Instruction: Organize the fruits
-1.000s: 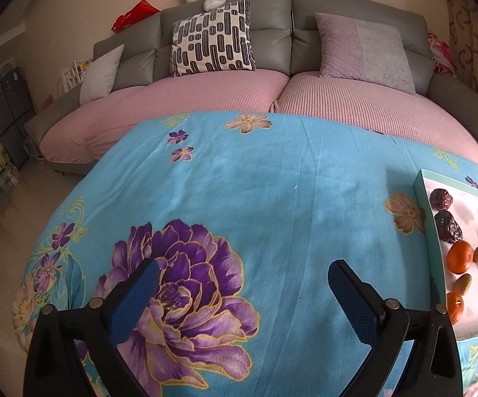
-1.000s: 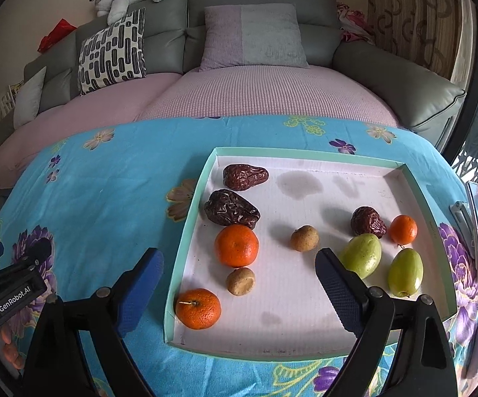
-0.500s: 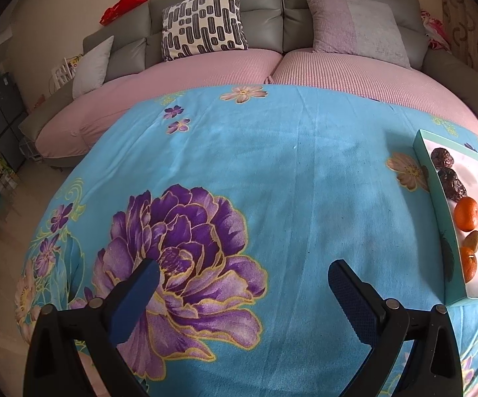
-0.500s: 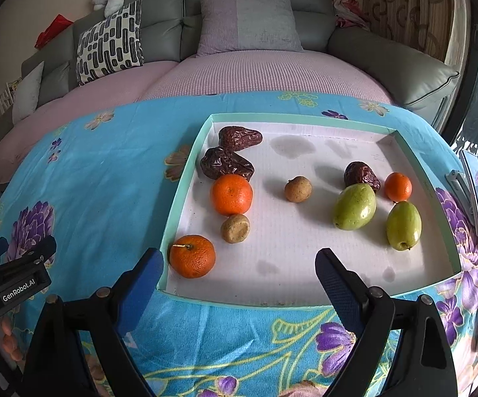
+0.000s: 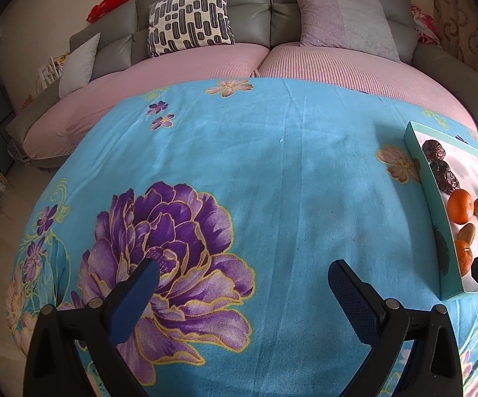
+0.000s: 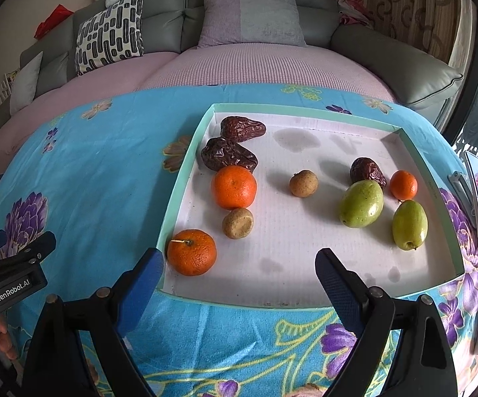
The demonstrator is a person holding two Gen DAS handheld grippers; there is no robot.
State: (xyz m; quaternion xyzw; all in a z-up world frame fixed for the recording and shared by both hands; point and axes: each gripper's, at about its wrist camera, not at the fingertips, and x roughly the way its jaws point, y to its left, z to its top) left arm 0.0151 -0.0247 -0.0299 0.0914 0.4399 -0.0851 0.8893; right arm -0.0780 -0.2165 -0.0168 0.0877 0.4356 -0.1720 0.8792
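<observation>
Since a second ago the spread, empty right gripper (image 6: 239,271) has been drawn back, the stemmed tangerine (image 6: 191,256) lying just beside its lower-left finger, nearer than to the spread left gripper (image 5: 242,281).

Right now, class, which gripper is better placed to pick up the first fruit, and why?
Right. The right gripper hangs open over the tray's near edge, beside an orange. The left gripper faces bare tablecloth.

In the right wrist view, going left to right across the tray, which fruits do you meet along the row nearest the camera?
Orange with a stem → brown round fruit → left green fruit → right green fruit. All lie in the tray, ahead of the open right claw.
</observation>
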